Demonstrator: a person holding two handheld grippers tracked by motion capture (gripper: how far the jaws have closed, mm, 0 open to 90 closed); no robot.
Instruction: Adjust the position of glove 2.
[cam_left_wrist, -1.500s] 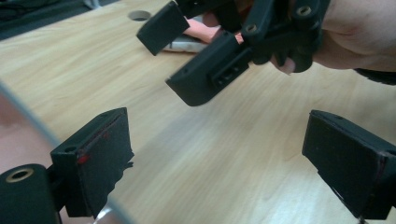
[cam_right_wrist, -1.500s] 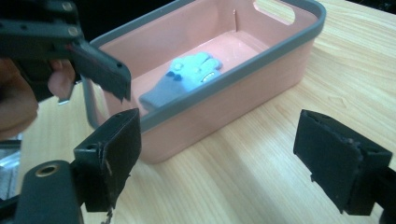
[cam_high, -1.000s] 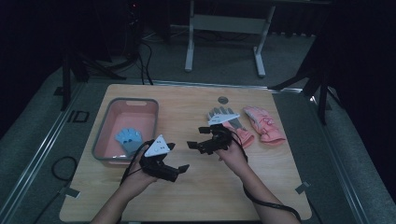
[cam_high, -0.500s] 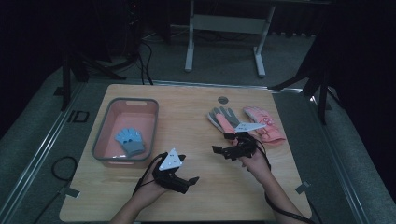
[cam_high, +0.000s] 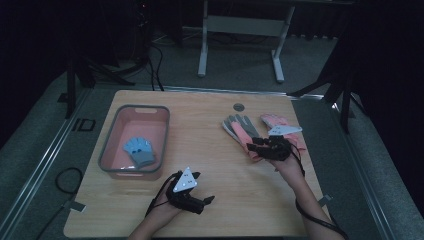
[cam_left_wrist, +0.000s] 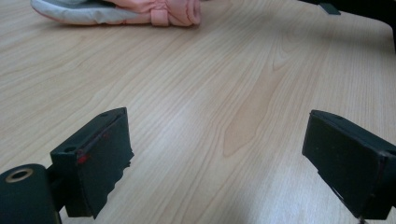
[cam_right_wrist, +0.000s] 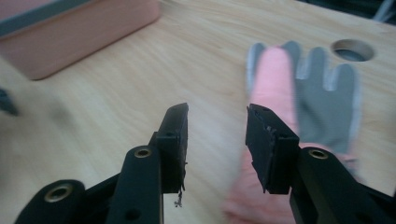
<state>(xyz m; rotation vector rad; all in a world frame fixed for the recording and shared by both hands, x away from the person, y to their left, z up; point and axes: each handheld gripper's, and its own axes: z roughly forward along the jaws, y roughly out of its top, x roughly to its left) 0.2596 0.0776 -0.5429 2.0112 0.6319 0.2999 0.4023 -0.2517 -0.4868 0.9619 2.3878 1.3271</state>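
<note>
- My right gripper (cam_high: 257, 146) sits over the wrist end of the grey-and-pink glove (cam_high: 240, 129) at the right side of the table (cam_high: 220, 165). Jaws have just been closing; there's a gap between them and nothing is clamped.
- In the right gripper view the glove (cam_right_wrist: 322, 88) lies palm-flat with fingers pointing away. Its pink part passes under and beside my right-hand jaw. Blurred, so I can't tell if the pad touches the fabric.
- A second pink glove (cam_high: 280, 124) lies just beside the first, farther right, partly under my gripper's grey plate.
- My left gripper (cam_high: 205, 201) is low over bare wood near the front edge. Jaws are wide apart and empty, as the left gripper view confirms.
- In the left gripper view, the cuff end of a pink-and-grey glove (cam_left_wrist: 140, 9) shows at the top, well apart from the jaws.
- Pink bin (cam_high: 116, 150) with a grey rim sits at the table's left. A blue glove (cam_high: 140, 151) lies inside it, fingers toward the far side.
- Round cable hole (cam_high: 239, 106) is at the far-centre of the table, just beyond the glove's fingertips.
- Writing: a marking that reads like "ID" (cam_high: 83, 124) on the dark surface left of the table. No legible brand on the gloves, the bin or the grippers.
</note>
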